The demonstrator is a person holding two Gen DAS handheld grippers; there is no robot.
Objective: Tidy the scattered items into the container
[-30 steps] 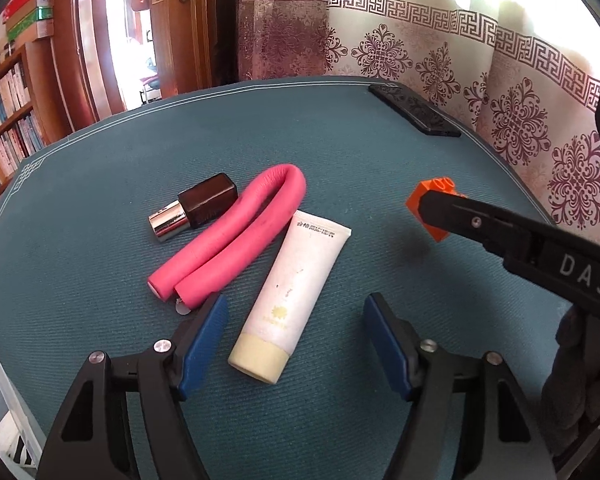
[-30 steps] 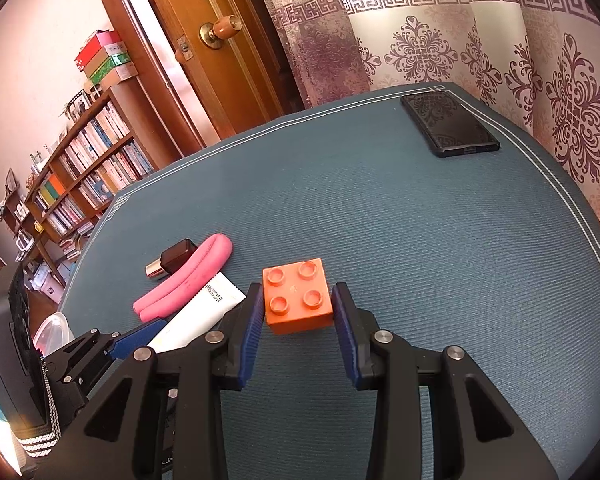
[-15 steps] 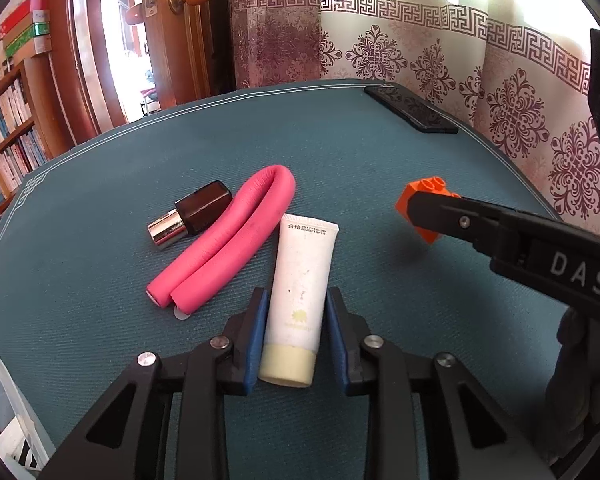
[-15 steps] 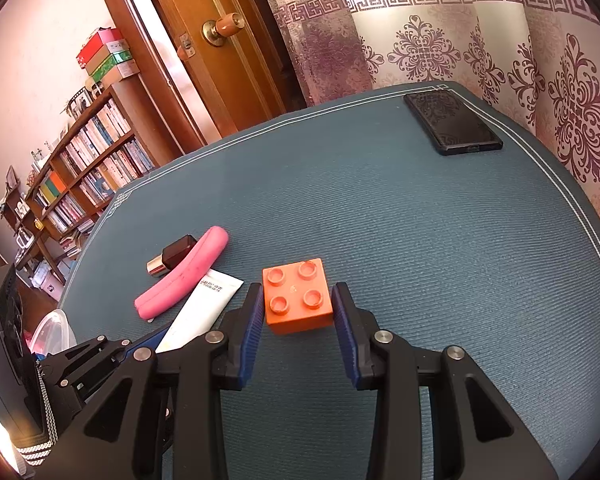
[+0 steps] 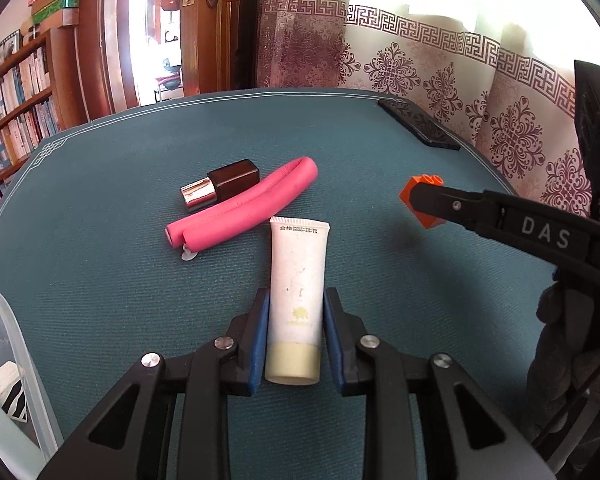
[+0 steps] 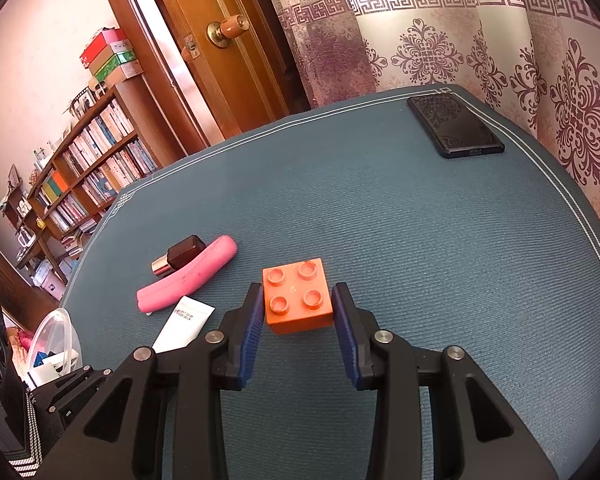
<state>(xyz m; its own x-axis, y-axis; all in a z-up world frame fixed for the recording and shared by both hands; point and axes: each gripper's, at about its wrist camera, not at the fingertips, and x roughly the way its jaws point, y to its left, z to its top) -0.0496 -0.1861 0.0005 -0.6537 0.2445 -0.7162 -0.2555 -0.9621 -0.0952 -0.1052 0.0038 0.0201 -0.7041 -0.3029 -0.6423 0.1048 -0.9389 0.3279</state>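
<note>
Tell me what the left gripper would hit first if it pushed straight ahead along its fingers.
The left gripper is shut on the white tube, so the tube's crimped end leads. Probably it meets the pink foam roller, lying just beyond, first; depth is unclear.

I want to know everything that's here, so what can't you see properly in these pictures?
- Clear container: cut off by the left wrist view's edge; its contents are unclear in both views.
- White tube: its lower end hides behind the left gripper's arm in the right wrist view.
- Orange brick: mostly covered by the right gripper's finger in the left wrist view.
- Tube's print: too small to read.
- Small pale bit under the pink foam roll: unidentifiable.
</note>
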